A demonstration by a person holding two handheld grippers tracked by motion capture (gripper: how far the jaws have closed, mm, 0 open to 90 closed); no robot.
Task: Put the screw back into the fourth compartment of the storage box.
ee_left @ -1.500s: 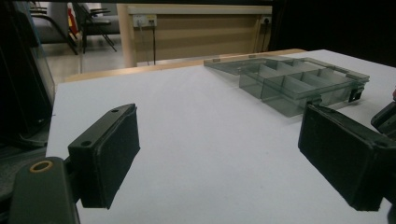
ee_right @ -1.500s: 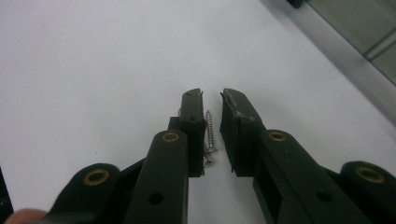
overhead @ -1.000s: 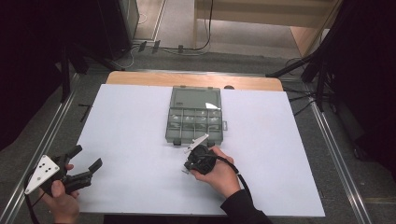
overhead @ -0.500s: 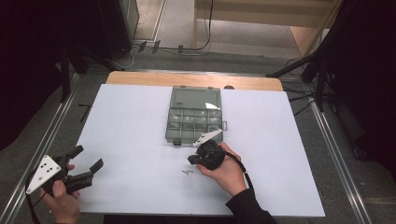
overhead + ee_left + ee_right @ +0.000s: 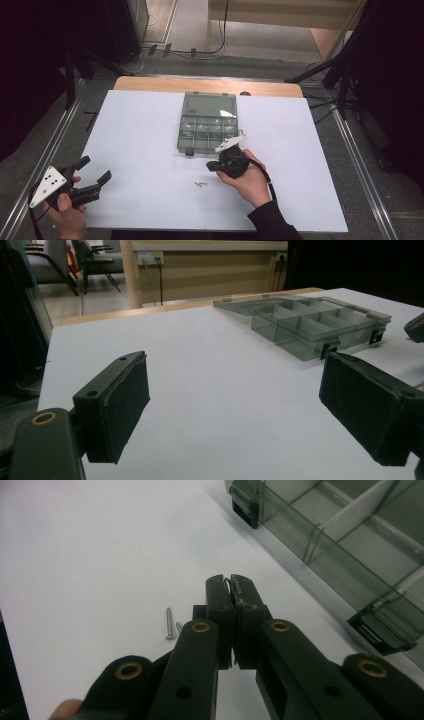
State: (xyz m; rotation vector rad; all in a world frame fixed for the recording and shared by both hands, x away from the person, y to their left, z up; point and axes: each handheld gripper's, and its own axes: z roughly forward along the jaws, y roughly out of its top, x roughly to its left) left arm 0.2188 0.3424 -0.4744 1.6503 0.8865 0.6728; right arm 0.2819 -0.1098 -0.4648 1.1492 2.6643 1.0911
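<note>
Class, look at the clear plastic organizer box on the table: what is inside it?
The organizer box lies open, split by dividers into compartments. A few hold small pale bits, too small to identify; the rest look empty.

Right gripper is shifted toward the box

The right gripper [image 5: 214, 165] is moved off the screws [image 5: 201, 185], which are now left uncovered, and is brought nearer the organizer box [image 5: 206, 129].

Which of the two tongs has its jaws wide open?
The left tongs, held at the white table's near left corner, jaws standing far apart. The right tongs, near the clear grey plastic compartment box, are shut.
</note>
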